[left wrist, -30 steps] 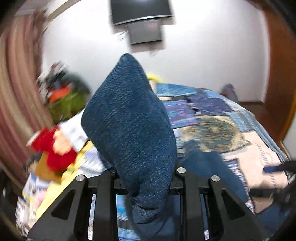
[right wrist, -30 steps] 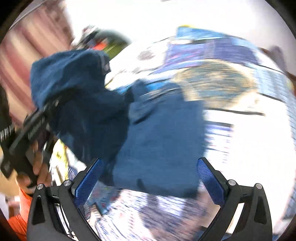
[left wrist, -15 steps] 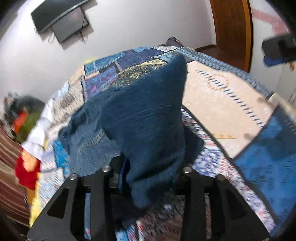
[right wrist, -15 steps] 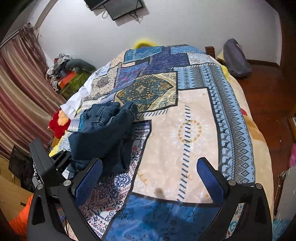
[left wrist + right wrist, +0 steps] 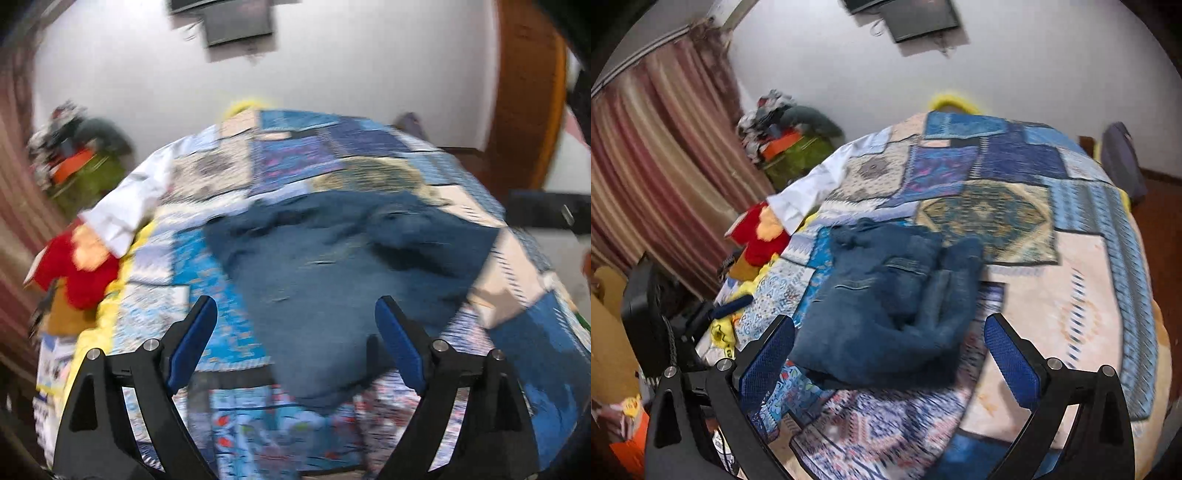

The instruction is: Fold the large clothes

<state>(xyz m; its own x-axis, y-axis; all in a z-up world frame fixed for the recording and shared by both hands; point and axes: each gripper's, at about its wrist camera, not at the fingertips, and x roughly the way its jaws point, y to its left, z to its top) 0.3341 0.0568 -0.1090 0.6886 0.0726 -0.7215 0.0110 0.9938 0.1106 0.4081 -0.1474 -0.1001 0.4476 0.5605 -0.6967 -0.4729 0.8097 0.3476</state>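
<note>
On the patchwork bedspread [image 5: 1086,302], over toward the left side of the bed, the jeans [image 5: 886,310] are sitting in a lumpy folded bundle, with one leg section flopped over the top and bunched along the right edge. Both my tongs are spread wide with nothing in them: the left gripper [image 5: 295,332] hovers right at the near edge of the denim, the right gripper [image 5: 890,350] looks at the bundle from a bit further back. Honestly the fold looks sloppy, so my worry is that if I grab only the top layer to tidy it, the whole stack drags and opens up again, denim's heavy and the layers aren't lined up. Also the bundle is pretty near the bed edge where the red plush toy [image 5: 757,236] and white cloth [image 5: 812,188] are, so a careless push could shove it off or snag that stuff. Left view is blurry too, hard to judge the hem.
</note>
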